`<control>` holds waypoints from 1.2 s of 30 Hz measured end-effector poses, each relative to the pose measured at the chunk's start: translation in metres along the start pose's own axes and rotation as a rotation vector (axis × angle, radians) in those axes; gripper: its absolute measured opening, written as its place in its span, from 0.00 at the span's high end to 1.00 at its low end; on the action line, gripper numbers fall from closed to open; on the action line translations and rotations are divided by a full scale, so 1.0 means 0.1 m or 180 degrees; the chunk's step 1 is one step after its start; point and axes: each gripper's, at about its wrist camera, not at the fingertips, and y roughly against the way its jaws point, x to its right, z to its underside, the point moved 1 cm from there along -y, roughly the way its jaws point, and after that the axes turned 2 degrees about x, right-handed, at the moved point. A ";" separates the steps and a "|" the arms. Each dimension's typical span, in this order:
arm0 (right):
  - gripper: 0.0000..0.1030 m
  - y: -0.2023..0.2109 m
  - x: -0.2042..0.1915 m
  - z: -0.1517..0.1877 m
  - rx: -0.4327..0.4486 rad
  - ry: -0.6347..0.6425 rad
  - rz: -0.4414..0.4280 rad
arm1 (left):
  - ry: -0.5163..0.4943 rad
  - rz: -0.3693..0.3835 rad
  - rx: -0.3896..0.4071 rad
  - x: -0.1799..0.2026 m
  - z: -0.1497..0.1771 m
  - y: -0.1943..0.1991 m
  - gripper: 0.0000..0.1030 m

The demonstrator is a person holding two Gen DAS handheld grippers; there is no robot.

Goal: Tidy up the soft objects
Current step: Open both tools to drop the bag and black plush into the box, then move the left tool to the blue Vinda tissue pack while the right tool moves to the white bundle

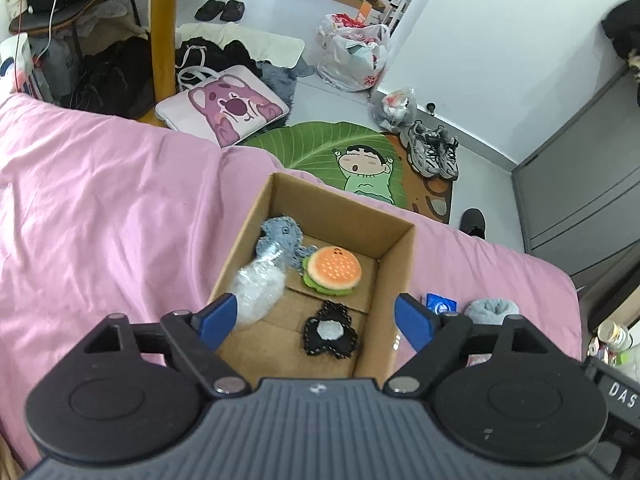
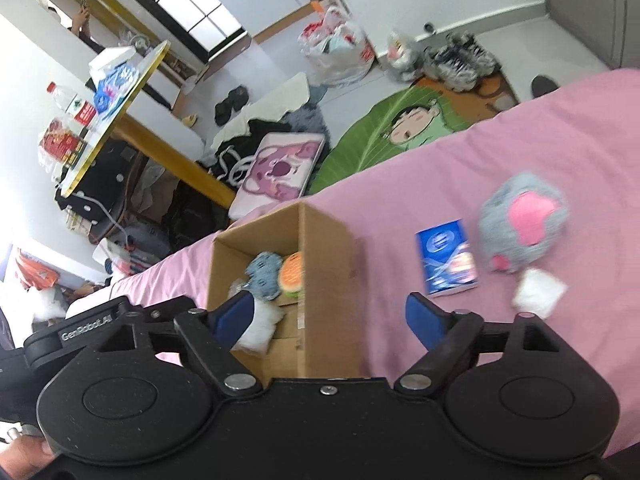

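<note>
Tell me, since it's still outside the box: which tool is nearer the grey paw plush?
Right. The right tool has the grey paw plush just ahead to its right; the left tool hangs open over the cardboard box.

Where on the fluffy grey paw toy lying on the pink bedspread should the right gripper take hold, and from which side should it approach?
Grip the grey paw toy across its rounded furry body, coming from above with one finger on each side. It lies pink pad up on the bedspread, clear of the blue packet and barely clear of the white pouch, so there is probably room around it. The right gripper is open.
</note>
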 end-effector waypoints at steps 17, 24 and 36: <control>0.00 0.43 0.80 0.06 0.0024 0.0013 0.0367 | -0.0321 0.0148 -0.0019 0.70 0.49 0.10 0.01; 0.00 0.49 1.03 0.05 0.0006 -0.0029 0.0373 | -0.0358 0.0163 -0.0037 0.90 0.57 0.10 0.01; 0.03 0.34 1.50 0.09 0.0051 -0.0487 0.0249 | -0.0403 0.0106 -0.0010 1.26 0.62 -0.12 0.02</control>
